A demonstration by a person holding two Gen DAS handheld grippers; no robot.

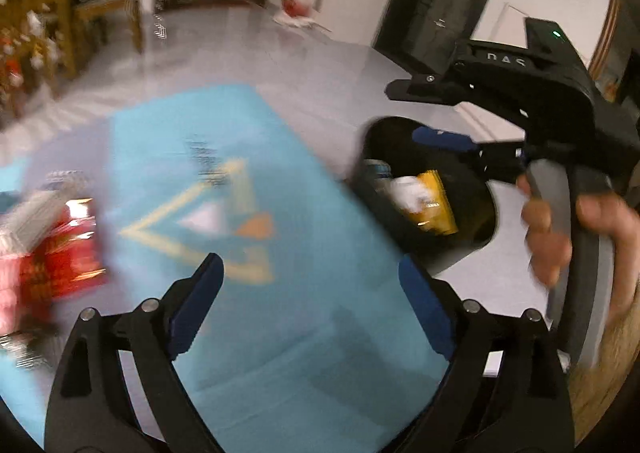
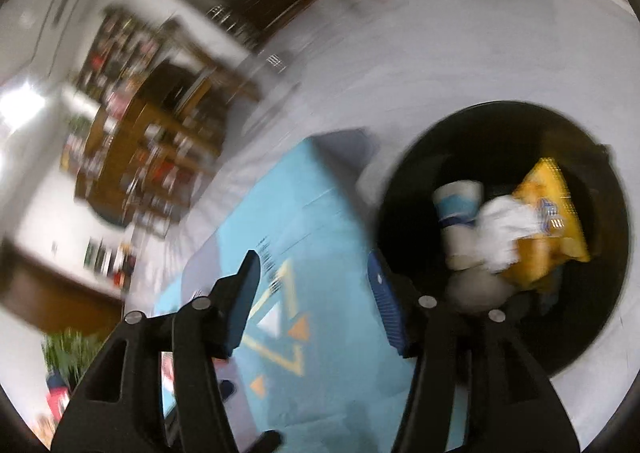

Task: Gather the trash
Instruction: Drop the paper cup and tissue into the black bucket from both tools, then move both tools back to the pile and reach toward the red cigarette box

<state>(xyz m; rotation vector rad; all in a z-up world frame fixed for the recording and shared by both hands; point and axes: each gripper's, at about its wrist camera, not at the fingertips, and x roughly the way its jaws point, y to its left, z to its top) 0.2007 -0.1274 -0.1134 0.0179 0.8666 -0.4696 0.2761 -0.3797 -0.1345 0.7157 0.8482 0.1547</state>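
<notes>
Between picks. Both frames motion-blurred, detail limited.

Left gripper (image 1: 310, 301): jaws spread wide, nothing between pads, hanging over blue mat (image 1: 280, 293) on the grey floor. Right gripper (image 2: 316, 301): also spread, empty, over the mat edge nearest the black trash bin (image 2: 404, 189). Seen in left wrist view too, beside the bin, hand (image 1: 560, 229) on its trigger.

Bin sits on bare floor just off the mat's right edge. Already inside: yellow snack bag (image 2: 548, 221), crumpled white paper (image 2: 504, 229), paper cup (image 2: 456, 213).

Remaining trash: red wrapper or packet (image 1: 64, 253) at the mat's left edge, with something silvery-grey (image 1: 36, 209) touching or overlapping it; too smeared to say what, or whether one item or two. More pinkish blur at far left, unidentifiable.

Judged step: drop finished on the right, next target the red packet, closest to left gripper.

Next move likely needs:
- swing left toward mat's left edge, jaws kept wide
- approach low, straddle one edge of the packet; thin foil probably flat, may slide on the mat
- pinch firmly, check single item held
- carry across the mat, release over the bin mouth

Risk: right gripper near the bin, possible clash on delivery.
</notes>
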